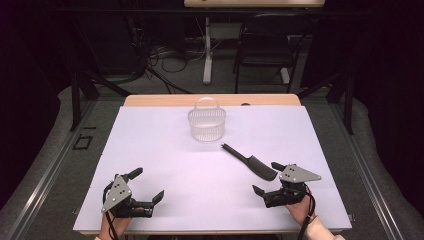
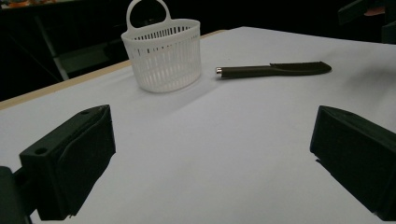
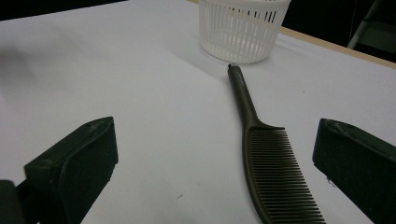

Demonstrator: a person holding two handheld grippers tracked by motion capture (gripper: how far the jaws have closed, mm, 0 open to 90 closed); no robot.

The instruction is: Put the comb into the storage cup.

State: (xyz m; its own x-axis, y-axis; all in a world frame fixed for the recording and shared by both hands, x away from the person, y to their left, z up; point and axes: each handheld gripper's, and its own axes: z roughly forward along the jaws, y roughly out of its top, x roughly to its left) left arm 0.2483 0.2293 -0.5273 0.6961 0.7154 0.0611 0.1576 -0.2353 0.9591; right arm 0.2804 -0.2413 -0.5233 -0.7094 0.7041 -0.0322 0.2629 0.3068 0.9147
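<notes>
Wide-open and empty, the right claw point(image 3: 215, 158) sits just short of the comb point(image 3: 273, 172), whose handle runs away toward the basket point(image 3: 240, 28); the left claw point(image 1: 142, 186), equally open, is farther off.

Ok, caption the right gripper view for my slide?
Open right tongs reaching for a dark comb, white basket beyond.

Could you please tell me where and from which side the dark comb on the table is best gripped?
Probably by the toothed head of the dark plastic comb, coming from above with the right tongs, open beside it. The comb lies flat on the white table sheet, its thin round handle pointing to the white slotted basket.
</notes>
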